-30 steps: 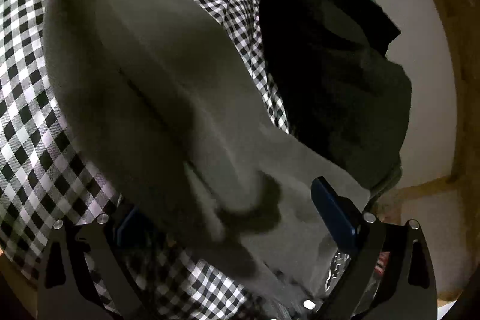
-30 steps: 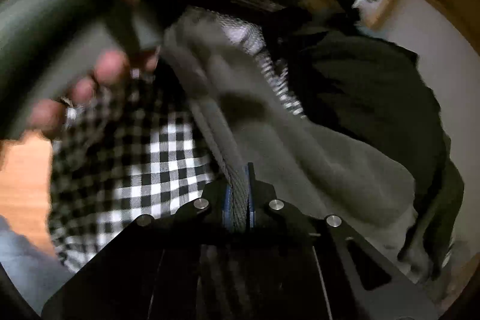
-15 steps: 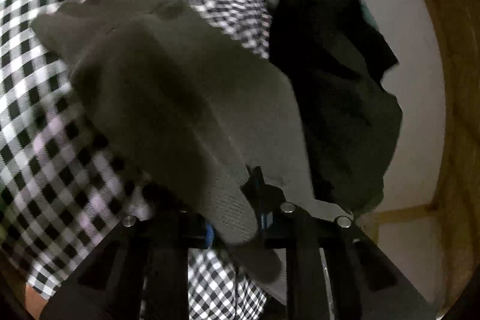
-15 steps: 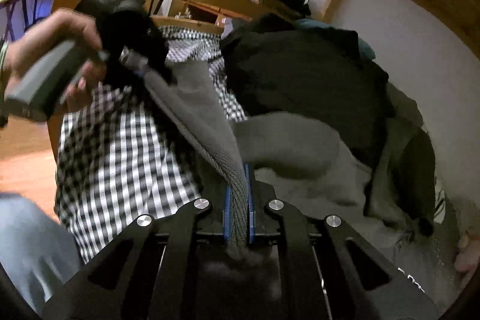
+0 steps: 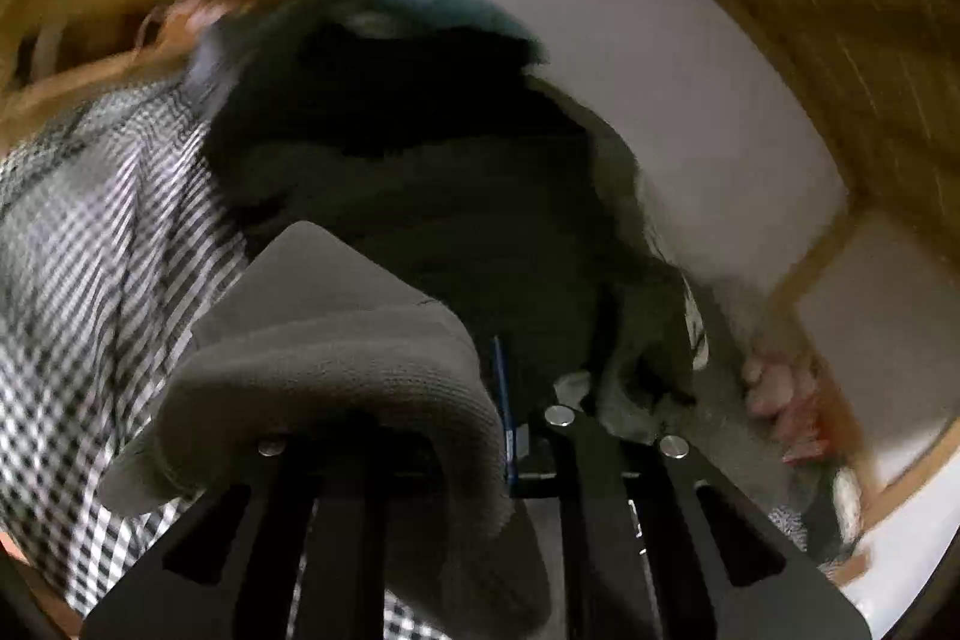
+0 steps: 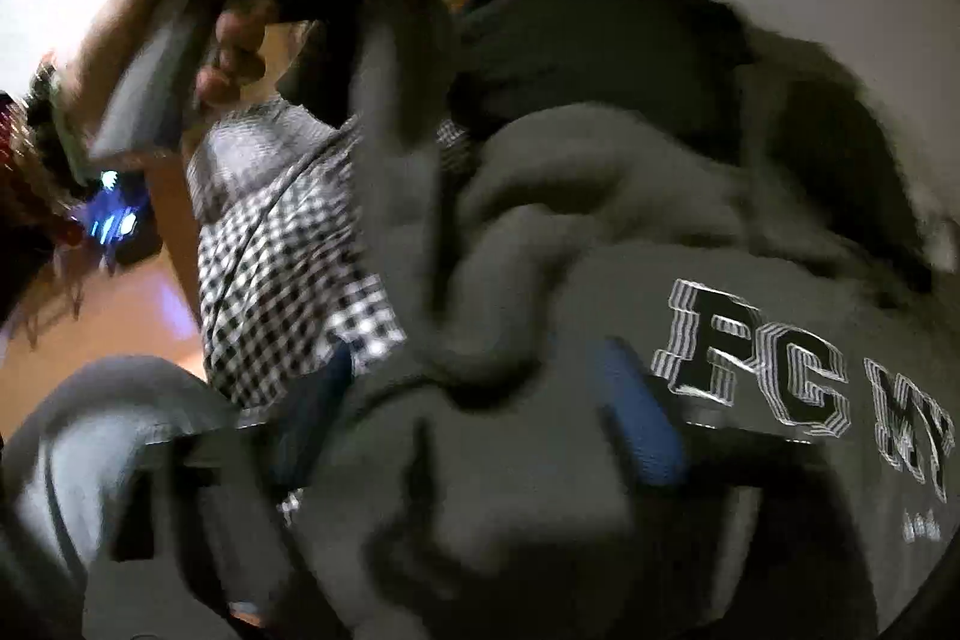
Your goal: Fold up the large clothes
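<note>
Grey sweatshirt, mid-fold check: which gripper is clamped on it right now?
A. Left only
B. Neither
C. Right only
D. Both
A. In the left wrist view the left gripper is shut with a fold of the grey sweatshirt pinched in it. In the right wrist view the right gripper has its jaws opening, and the blue pads stand apart from the cloth lying between them.

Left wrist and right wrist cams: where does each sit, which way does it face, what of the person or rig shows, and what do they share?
Left wrist: on the left claw, looking along its fingers; shut on the grey sweatshirt, dark clothes pile and wall beyond.
Right wrist: on the right claw, jaws opening, sweatshirt lying between them; sees the person's left hand gripping the other claw.
Shared: grey sweatshirt, checked cloth, dark clothes pile.
</note>
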A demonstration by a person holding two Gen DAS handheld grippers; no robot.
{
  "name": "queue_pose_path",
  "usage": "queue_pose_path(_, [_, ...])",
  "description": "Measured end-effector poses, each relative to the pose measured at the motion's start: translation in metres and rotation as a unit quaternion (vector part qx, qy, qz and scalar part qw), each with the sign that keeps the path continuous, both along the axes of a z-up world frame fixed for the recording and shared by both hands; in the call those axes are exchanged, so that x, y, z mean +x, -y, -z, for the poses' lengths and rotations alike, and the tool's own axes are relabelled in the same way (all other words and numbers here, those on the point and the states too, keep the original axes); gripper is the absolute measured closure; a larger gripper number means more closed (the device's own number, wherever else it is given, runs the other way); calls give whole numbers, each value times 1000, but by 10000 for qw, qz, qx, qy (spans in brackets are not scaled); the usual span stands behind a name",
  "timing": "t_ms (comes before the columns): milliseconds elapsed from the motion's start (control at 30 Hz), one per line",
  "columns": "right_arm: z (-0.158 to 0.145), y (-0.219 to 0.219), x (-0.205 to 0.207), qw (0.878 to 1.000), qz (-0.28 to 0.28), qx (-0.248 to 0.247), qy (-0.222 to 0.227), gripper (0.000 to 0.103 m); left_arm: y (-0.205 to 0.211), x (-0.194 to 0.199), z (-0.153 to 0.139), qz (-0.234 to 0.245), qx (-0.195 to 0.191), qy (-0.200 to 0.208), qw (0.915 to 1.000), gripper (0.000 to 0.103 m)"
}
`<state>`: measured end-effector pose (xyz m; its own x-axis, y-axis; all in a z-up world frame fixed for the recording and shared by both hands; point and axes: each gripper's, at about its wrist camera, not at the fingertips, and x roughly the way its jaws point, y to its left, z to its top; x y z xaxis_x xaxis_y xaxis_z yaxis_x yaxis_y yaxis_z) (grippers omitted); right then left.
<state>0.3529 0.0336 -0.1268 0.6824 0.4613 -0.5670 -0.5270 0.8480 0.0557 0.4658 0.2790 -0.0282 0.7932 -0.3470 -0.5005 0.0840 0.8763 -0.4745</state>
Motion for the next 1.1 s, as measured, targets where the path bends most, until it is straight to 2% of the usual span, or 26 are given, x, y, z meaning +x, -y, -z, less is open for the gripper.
queue_pose_path(100, [-2, 48, -14, 9977, 452, 402, -310, 14, 55, -2, -13, 553, 526, 308, 9966, 91])
queue_pose_path(167, [3, 89, -26, 9920, 915, 669, -563, 14, 100, -2, -10, 937, 1002, 383, 9898, 91])
queue_pose_path(233, [10, 122, -37, 9852, 1359, 762, -713, 14, 155, -3, 3, 1418, 1465, 325, 9784, 91])
queue_pose_path(300, [15, 158, -49, 9751, 1863, 867, -838, 14, 209, -2, 35, 1797, 1819, 101, 9667, 91])
queue_pose_path(367, [18, 192, -59, 9614, 2307, 1152, -962, 14, 246, 2, 69, 1964, 2005, -329, 9592, 90])
queue_pose_path(400, [18, 205, -62, 9559, 2450, 1275, -997, 14, 269, 2, 95, 2123, 2133, -554, 9520, 89])
queue_pose_path(433, [19, 211, -63, 9518, 2554, 1350, -1028, 14, 278, 5, 109, 2185, 2204, -719, 9479, 88])
queue_pose_path(467, [18, 221, -64, 9465, 2685, 1452, -1050, 14, 289, 6, 124, 2249, 2263, -950, 9430, 84])
queue_pose_path(500, [16, 227, -63, 9437, 2745, 1526, -1037, 14, 300, 4, 140, 2244, 2351, -1162, 9385, 76])
queue_pose_path(533, [12, 235, -63, 9427, 2758, 1584, -1007, 14, 303, 2, 148, 2222, 2393, -1192, 9376, 65])
queue_pose_path(600, [1, 239, -53, 9452, 2668, 1663, -879, 14, 306, -5, 152, 2208, 2500, -958, 9379, 59])
queue_pose_path(667, [-13, 242, -34, 9476, 2522, 1821, -730, 14, 309, -9, 153, 2287, 2665, -870, 9323, 52])
queue_pose_path(700, [-21, 246, -27, 9477, 2452, 1935, -659, 13, 312, -11, 154, 2358, 2780, -830, 9275, 49])
queue_pose_path(733, [-33, 245, -13, 9484, 2372, 2021, -587, 12, 316, -13, 155, 2449, 2902, -787, 9217, 42])
queue_pose_path(767, [-43, 242, -2, 9512, 2265, 2020, -553, 11, 321, -17, 157, 2566, 3090, -714, 9130, 38])
queue_pose_path(833, [-69, 226, 30, 9647, 1799, 1801, -679, 9, 327, -22, 158, 2562, 3351, -584, 9048, 37])
queue_pose_path(900, [-100, 185, 76, 9854, 1059, 899, -981, 9, 329, -21, 153, 2478, 3303, -605, 9088, 37])
queue_pose_path(933, [-114, 151, 98, 9925, 540, 165, -1081, 8, 327, -20, 152, 2453, 3281, -625, 9101, 37])
queue_pose_path(967, [-120, 127, 110, 9927, 202, -274, -1154, 8, 328, -20, 153, 2428, 3282, -629, 9107, 37])
queue_pose_path(1000, [-122, 97, 127, 9879, -159, -824, -1308, 8, 328, -20, 153, 2415, 3313, -613, 9100, 37])
queue_pose_path(1100, [-101, 27, 174, 9585, -671, -2019, -1899, 9, 329, -24, 154, 2386, 3400, -540, 9080, 37])
